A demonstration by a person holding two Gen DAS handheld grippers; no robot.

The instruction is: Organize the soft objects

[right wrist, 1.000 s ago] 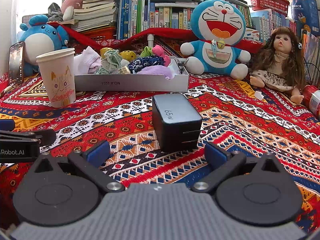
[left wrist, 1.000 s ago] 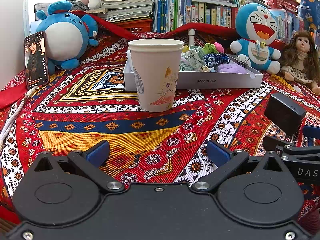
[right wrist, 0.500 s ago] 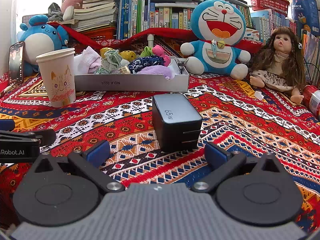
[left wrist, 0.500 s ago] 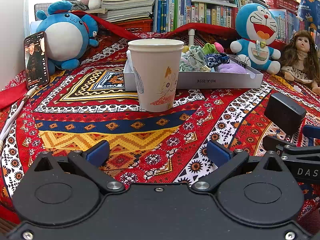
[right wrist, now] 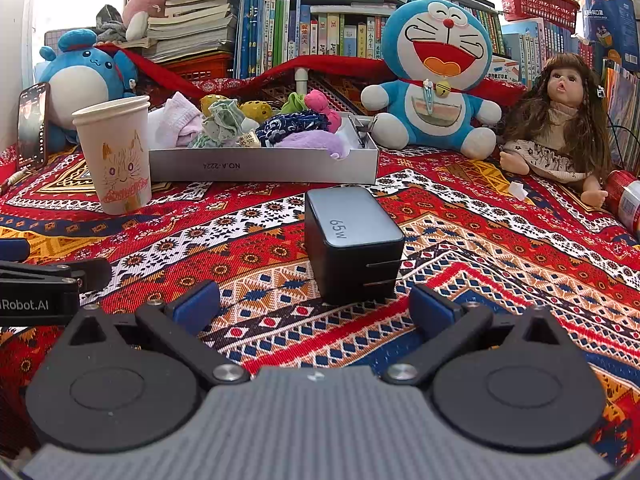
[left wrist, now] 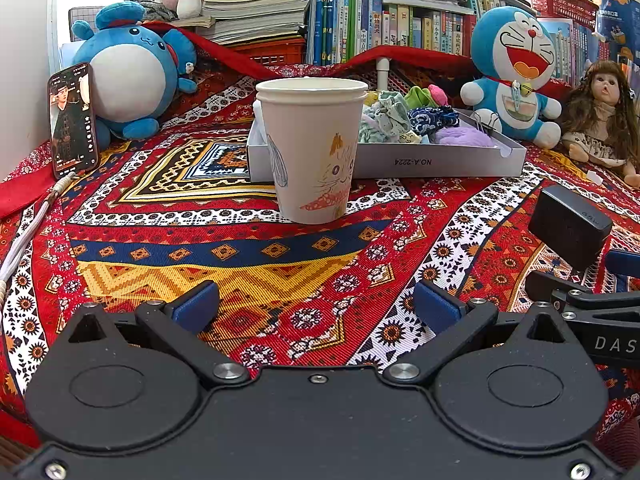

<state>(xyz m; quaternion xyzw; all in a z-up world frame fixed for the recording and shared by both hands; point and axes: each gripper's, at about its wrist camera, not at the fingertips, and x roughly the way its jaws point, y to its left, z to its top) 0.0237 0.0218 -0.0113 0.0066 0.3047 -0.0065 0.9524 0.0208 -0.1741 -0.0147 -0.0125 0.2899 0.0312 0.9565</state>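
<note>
Soft things for sorting are sitting heaped in the shallow grey box [right wrist: 264, 166] at the back of the patterned cloth [right wrist: 460, 240]: pale pink and white socks [right wrist: 178, 122], a crumpled green-printed cloth [right wrist: 224, 122], a dark blue patterned scrunchie [right wrist: 292, 126], a lilac fuzzy piece [right wrist: 316, 140] and a pink knot [right wrist: 320, 104]. Judging by their look, they are going to feel light, limp and squashy, so pinching a raised fold near the top of a piece is looking safer than digging under it (neighbours may be dragging along, since they are lying tangled). Flanking the box, two blue plush toys are sitting: a grinning cat [right wrist: 434, 76] to its right, beside a long-haired doll [right wrist: 560, 120], and a round blue creature [left wrist: 128, 76] to its left, next to a propped-up phone [left wrist: 73, 120]. Closer in, a paper cup [left wrist: 314, 148] with a drawn cat face is standing just in front of the box, and a black charger block [right wrist: 350, 246] is lying right ahead of the right gripper [right wrist: 314, 306]. Both that and the left gripper [left wrist: 316, 306] are waiting with fingers spread wide, holding nothing. Readable writing is appearing upside down on the box front, "NO.A-2224", "65W" on the charger, and "Robot.AI" on the left tool's side.
</note>
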